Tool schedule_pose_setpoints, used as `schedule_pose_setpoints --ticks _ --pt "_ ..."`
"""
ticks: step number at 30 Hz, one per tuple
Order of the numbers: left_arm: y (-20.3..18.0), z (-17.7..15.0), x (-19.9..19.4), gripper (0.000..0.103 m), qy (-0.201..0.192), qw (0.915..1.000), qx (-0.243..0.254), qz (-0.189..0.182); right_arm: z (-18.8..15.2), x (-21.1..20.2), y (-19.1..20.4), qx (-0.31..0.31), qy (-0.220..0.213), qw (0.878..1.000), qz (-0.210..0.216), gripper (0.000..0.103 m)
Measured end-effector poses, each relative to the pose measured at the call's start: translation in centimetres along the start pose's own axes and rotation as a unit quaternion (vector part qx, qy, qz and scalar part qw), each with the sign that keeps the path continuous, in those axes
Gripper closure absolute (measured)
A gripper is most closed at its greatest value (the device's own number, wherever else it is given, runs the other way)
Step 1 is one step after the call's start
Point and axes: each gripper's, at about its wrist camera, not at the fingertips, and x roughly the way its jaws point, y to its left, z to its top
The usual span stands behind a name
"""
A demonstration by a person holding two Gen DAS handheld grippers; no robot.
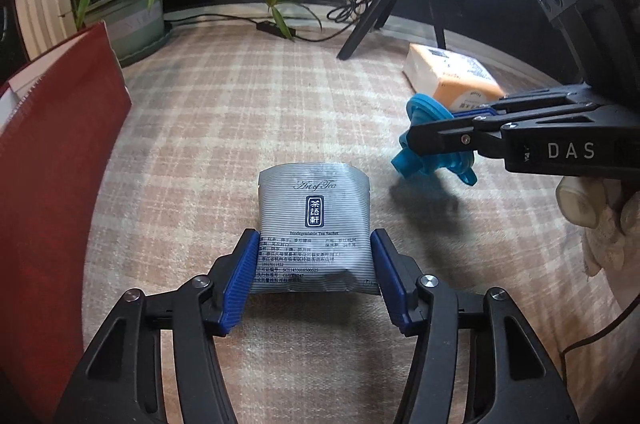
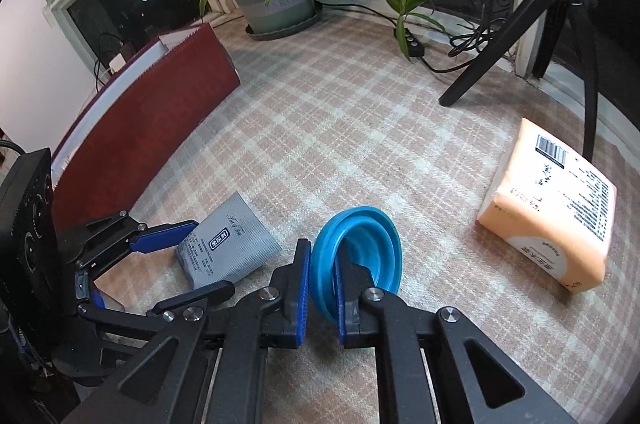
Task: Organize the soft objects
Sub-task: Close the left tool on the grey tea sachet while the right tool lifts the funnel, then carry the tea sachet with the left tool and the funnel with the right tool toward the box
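Note:
A silver striped tea sachet (image 1: 314, 208) lies on the checked cloth (image 1: 240, 112). My left gripper (image 1: 315, 242) straddles its near half, and both blue pads press on its side edges, so the sachet bows slightly. In the right wrist view, the sachet (image 2: 228, 244) sits between the left gripper's (image 2: 210, 256) fingers at lower left. My right gripper (image 2: 322, 252) is shut on the rim of a blue soft collapsible cup (image 2: 372, 244). The left wrist view shows that cup (image 1: 416, 164) held just above the cloth by the right gripper (image 1: 432, 128), with its shadow below.
An orange tissue pack (image 2: 548, 208) lies at the right. A dark red book (image 2: 148, 128) stands along the left edge. A potted plant (image 2: 280, 0), a black tripod (image 2: 520, 36) and cables stand at the back. A gloved hand (image 1: 592, 212) holds the right gripper.

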Motion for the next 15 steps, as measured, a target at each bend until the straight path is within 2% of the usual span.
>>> schedule_pose_setpoints --ticks 9,15 --pt "-0.5 1.0 -3.2 0.047 -0.031 0.9995 -0.001 -0.007 0.1 -2.7 0.4 0.01 -0.02 1.0 0.002 0.093" --pt "-0.5 1.9 -6.7 0.047 -0.056 0.9984 0.004 -0.012 0.5 -5.9 2.2 0.008 -0.043 0.999 0.0 0.093"
